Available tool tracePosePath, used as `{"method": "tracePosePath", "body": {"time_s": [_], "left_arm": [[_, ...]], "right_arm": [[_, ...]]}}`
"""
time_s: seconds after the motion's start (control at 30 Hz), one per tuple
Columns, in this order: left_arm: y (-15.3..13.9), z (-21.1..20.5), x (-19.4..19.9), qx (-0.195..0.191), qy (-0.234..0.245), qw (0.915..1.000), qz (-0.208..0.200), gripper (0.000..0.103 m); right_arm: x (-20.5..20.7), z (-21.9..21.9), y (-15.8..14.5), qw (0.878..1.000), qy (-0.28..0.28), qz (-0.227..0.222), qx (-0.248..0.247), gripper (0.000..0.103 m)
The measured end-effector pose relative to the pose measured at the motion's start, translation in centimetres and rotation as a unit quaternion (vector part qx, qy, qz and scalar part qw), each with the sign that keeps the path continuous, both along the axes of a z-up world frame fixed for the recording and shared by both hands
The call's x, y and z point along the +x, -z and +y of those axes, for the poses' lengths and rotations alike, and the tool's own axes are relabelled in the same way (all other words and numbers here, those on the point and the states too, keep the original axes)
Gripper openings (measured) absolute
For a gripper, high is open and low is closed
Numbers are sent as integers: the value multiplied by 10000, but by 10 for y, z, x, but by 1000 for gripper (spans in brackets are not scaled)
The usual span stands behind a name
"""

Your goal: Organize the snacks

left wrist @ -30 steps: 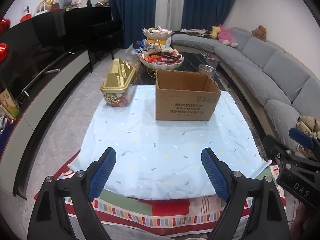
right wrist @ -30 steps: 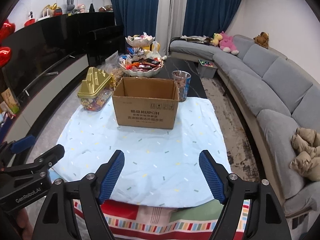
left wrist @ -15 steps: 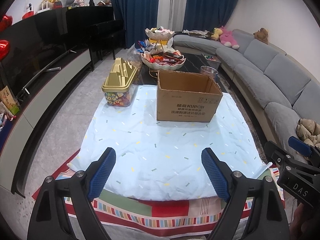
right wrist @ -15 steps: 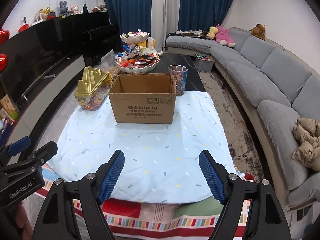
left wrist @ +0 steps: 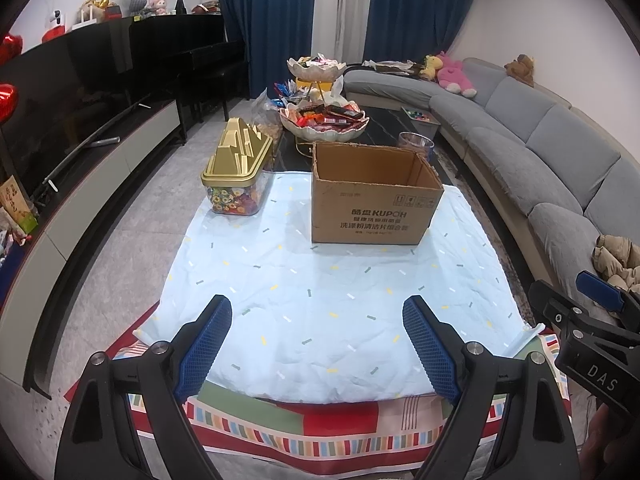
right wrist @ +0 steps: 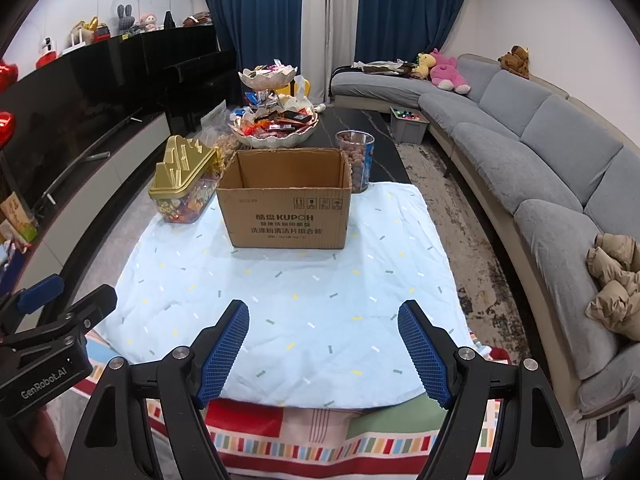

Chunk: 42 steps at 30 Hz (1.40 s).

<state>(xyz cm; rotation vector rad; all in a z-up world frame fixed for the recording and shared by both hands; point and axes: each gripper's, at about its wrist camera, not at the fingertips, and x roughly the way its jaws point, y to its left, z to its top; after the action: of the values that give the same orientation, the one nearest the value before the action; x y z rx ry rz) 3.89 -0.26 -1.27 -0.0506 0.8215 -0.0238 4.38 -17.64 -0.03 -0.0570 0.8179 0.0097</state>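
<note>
Matt cloth and cardboard up close, gloss and shine behind.

The cardboard box [right wrist: 285,216] was matt brown corrugated paper with rough torn edges, set on a soft, creased, pale blue quilted cloth [right wrist: 320,300]. The candy container [left wrist: 236,176] had clear smooth plastic walls under a glossy gold-coloured lid. The tiered dish [left wrist: 324,128] looked like glazed, pearly ceramic, heaped with shiny foil wrappers. A clear jar [right wrist: 357,160] showed smooth, transparent sides. The sofa [right wrist: 540,168] was coarse grey woven fabric. The piano [left wrist: 200,64] gleamed in black lacquer. The pads [right wrist: 224,356] of the right gripper [right wrist: 323,354] were blue textured rubber on matt black plastic arms with small metal bolts.
</note>
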Motion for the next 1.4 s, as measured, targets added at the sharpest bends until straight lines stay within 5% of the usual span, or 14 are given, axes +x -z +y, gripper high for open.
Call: {"method": "tracePosePath", "body": {"time_s": [1.4], "left_arm": [[-7,1,-4,184,6,9995,-252,98]], "right_arm": [[-3,0,-9,9997,51,-234,110,83]]}}
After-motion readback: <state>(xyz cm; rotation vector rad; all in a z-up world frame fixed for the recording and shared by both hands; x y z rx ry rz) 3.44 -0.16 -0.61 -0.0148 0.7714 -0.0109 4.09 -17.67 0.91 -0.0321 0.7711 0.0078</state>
